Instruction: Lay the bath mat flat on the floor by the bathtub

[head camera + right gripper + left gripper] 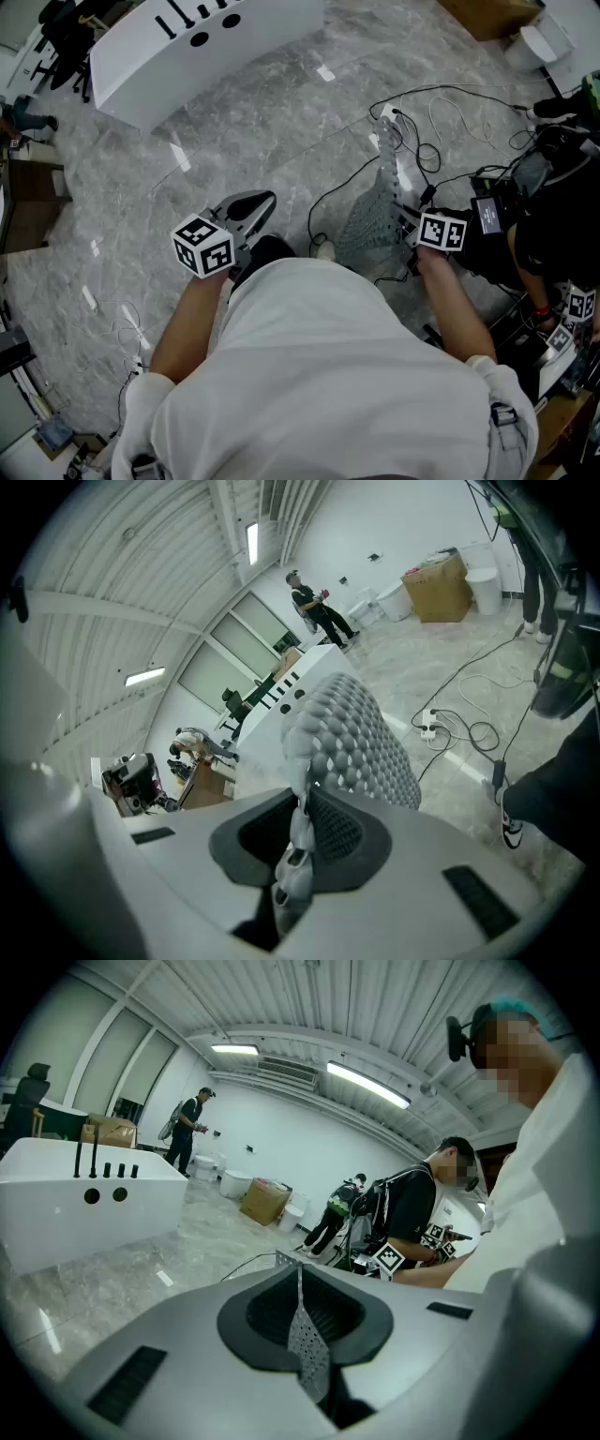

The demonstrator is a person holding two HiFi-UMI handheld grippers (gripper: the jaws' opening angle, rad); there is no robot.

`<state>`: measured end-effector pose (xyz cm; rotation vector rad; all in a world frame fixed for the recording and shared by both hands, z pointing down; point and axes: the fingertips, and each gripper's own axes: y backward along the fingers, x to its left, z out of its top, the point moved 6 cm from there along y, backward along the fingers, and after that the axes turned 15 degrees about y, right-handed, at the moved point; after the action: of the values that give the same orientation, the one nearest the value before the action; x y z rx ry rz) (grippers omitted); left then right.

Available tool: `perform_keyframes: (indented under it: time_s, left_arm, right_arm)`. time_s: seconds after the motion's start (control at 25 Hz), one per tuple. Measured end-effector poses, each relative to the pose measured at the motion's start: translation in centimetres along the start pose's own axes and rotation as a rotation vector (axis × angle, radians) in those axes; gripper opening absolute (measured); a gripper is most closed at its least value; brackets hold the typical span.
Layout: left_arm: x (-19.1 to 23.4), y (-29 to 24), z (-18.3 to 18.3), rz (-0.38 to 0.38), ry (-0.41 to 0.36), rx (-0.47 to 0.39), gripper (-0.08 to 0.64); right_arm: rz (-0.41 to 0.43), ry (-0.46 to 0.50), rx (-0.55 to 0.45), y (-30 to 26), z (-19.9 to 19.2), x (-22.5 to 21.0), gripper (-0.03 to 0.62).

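The grey bath mat (371, 223) hangs bunched above the marble floor, in front of my right hand. My right gripper (410, 225) is shut on its edge. In the right gripper view the bubbly top side (352, 742) rises from between the jaws of that gripper (302, 829). My left gripper (251, 210) is further left. In the left gripper view a thin perforated strip of mat (306, 1330) is pinched edge-on between the jaws of the left gripper (307, 1340). The white bathtub (192, 42) stands at the far left, well away from the mat.
Black and white cables and a power strip (390, 116) lie on the floor behind the mat. A person in black (553, 220) sits at the right among equipment. A cardboard box (489, 13) and a white bucket (544, 39) stand at the far right.
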<state>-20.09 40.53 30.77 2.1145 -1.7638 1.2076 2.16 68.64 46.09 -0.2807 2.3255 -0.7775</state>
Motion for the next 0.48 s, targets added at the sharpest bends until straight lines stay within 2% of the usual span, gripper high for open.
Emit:
perform_keyframes:
  time_s: [0.2,0.48]
  left_arm:
    - [1.7,0.2,0.0,-0.013,0.020,0.001,0.027]
    - [8.0,-2.0,5.0,-0.075,0.028,-0.001,0.028]
  right_arm:
    - [0.014,-0.073,-0.017,-1.5,1.3,-1.0,0.048]
    - [-0.064,-0.105,-0.043,-4.7,7.4,-3.2,0.046]
